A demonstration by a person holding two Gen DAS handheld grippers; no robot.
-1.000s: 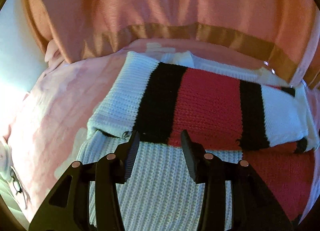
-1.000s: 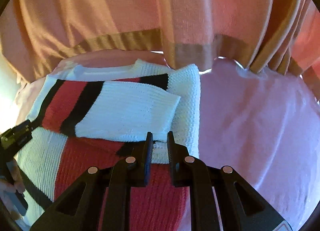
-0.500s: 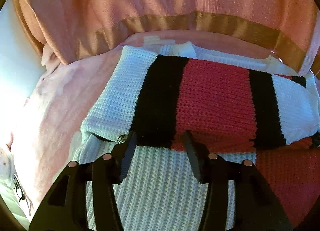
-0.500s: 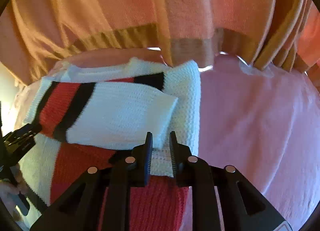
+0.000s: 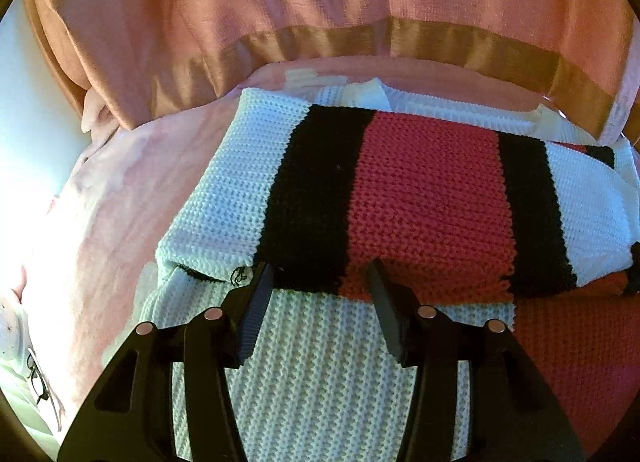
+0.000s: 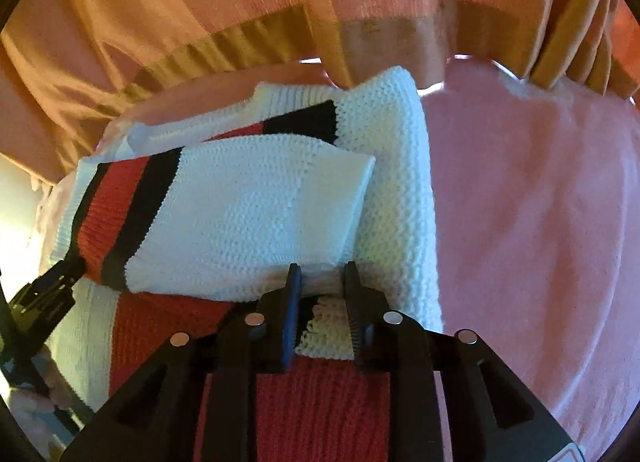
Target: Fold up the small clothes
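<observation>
A small knitted sweater (image 5: 420, 198) with white, black and red stripes lies on the pink bed cover; its sleeves are folded across the body. It also shows in the right wrist view (image 6: 248, 218). My left gripper (image 5: 318, 274) is open, its fingertips at the near edge of the folded sleeve, over the white ribbed part. My right gripper (image 6: 320, 276) stands slightly open, its jaws on either side of the white sleeve cuff edge; whether it pinches the knit is unclear. The left gripper (image 6: 44, 294) shows at the left edge of the right wrist view.
The pink bed cover (image 6: 540, 222) spreads to the right of the sweater and to its left (image 5: 112, 222). An orange-pink curtain (image 5: 320, 14) with a tan hem hangs along the far edge.
Both grippers have moved forward toward the folded sleeve. The right gripper's jaws have opened a little. The sweater has not moved.
</observation>
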